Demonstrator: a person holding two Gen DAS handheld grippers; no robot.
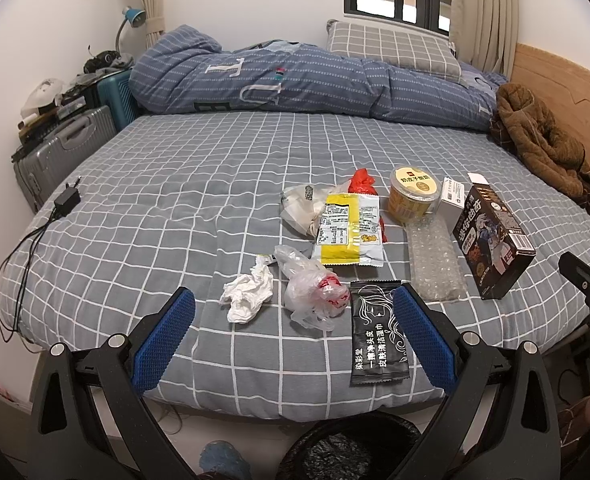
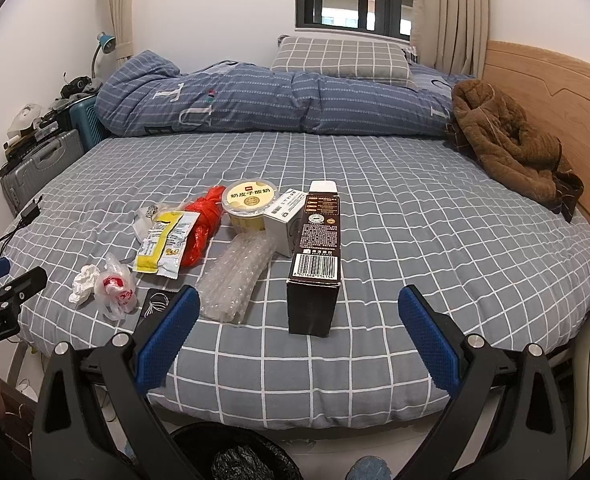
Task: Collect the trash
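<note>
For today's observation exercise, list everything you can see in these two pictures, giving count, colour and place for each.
Crumpled paper tissue: one, white, near bed edge, leftmost.
Thin plastic bag with red print: one, clear, beside the tissue.
Flat black wet-wipe sachet: one, nearest edge.
Yellow-and-white snack packet: one, mid-pile.
Red plastic bag: one, behind the packet.
Round yellow yoghurt tub: one, behind.
Clear bubble wrap sheet: one, centre.
Small white carton: one, beside the tub.
Dark brown cardboard box: one, upright, right.
Black-lined waste bin: one, floor below.
Grey checked bedsheet: one.
Brown fleece garment: one, by headboard.
Left tongs: blue pads, open.
Right tongs: blue pads, open.
</note>
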